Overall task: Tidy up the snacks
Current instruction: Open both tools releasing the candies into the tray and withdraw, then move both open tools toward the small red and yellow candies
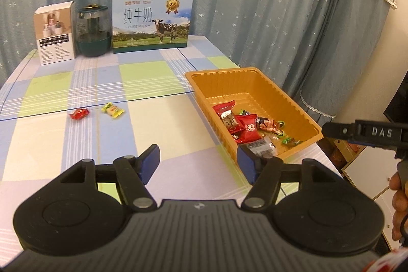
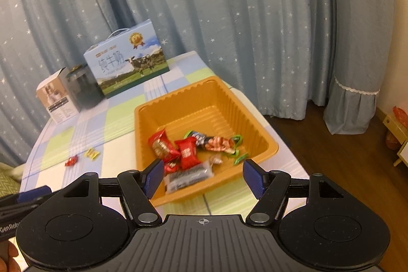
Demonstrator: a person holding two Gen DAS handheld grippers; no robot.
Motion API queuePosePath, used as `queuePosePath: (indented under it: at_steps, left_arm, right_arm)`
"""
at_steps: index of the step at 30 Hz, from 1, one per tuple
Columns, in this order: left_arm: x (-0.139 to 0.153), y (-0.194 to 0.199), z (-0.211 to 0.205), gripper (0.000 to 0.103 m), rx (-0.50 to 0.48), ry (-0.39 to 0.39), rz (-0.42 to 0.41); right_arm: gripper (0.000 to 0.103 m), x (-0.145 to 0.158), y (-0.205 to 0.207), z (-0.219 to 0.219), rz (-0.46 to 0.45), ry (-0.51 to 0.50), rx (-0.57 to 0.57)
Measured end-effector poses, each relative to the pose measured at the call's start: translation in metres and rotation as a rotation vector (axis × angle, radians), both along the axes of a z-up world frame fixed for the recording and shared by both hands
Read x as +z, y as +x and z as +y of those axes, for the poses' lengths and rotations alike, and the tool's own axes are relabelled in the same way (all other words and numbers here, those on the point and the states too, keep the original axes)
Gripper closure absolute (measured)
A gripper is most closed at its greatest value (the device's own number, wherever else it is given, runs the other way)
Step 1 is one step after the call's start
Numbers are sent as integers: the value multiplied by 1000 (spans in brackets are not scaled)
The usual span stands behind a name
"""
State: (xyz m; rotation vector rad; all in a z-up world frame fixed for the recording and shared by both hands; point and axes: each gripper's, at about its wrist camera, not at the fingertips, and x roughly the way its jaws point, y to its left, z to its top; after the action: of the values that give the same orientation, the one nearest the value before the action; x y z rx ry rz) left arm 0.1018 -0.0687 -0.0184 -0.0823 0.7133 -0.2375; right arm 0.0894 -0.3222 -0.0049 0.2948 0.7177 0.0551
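An orange plastic tray [image 1: 255, 83] stands at the table's right side and holds several wrapped snacks [image 1: 248, 128]. It also shows in the right wrist view [image 2: 204, 93] with the snacks [image 2: 187, 151] at its near end. A red candy [image 1: 79, 114] and a yellow-green candy [image 1: 113, 110] lie on the cloth left of the tray; both show in the right wrist view, red [image 2: 71, 161] and yellow [image 2: 91, 153]. My left gripper [image 1: 199, 166] is open and empty above the table, near the tray's near corner. My right gripper [image 2: 202, 177] is open and empty above the tray's near end.
A milk carton box [image 1: 152, 22], a dark green jar [image 1: 93, 31] and a small white box [image 1: 54, 36] stand along the table's back edge before a blue starred curtain. The table's right edge drops to a wooden floor [image 2: 331, 157]. The right gripper's body [image 1: 367, 133] shows at right.
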Motion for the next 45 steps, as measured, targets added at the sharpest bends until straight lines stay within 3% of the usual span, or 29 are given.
queuePosePath:
  at_steps: [21,45]
  left_arm:
    - [8,-41,50,26,91,-4,0]
    - [10,-28,106,25,186,23,-9]
  right_arm:
    - [35,1,-30,64,22,-55,130]
    - [35,-7,-7,124,16,-69,253]
